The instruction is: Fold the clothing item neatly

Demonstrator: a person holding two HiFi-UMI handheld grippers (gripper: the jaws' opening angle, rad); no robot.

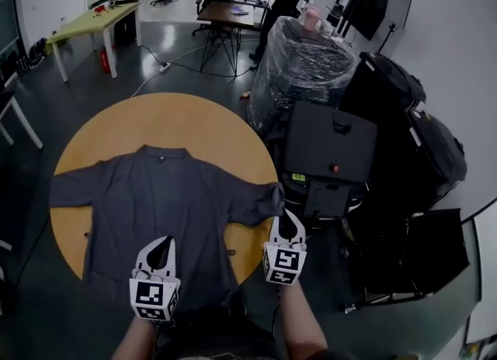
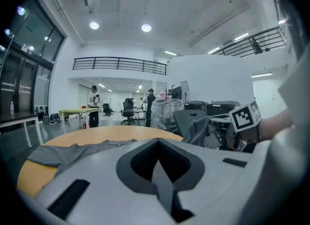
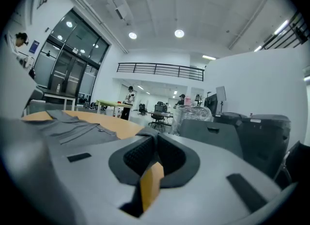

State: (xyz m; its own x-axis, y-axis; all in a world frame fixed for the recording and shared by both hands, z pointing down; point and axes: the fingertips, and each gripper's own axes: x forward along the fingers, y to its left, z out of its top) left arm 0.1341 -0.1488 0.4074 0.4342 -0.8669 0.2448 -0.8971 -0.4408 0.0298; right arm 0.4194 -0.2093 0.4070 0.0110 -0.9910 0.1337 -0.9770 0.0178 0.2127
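A: In your head view, the shirt (image 1: pixel 155 203) lies flat and open on the round counter (image 1: pixel 155 118). Its long axis runs straight away from you, with the collar (image 1: pixel 163 151) at the far side and the hem toward you, drooping over the near edge.

B: The sleeves reach out crosswise, one to your left and one to your right. Your left hand-held gripper (image 1: pixel 165 240) shows over the lower part of the shirt's body. Your right hand-held gripper (image 1: pixel 287 215) sits at the end of the right sleeve (image 1: pixel 260 202), just at the counter's rim.

A: In your left gripper view, the jaws are pressed together, pad against pad. Beyond them the shirt (image 2: pixel 72 151) spreads grey across the counter (image 2: pixel 111 133).

B: That view also shows the sleeve (image 2: pixel 191 124) standing up off the counter, bunched beside your right hand-held gripper and its marker cube.

A: In your right gripper view, those jaws are closed too. A fold of the sleeve (image 3: pixel 145 133) sits pinched at their tips, so you are gripping the shirt there.

B: The rest of the shirt (image 3: pixel 72 127) lies to the left of the jaws, flat on the counter (image 3: pixel 123 127). A plastic-wrapped load (image 3: pixel 191 115) and black cases (image 3: pixel 213 136) stand past the rim.
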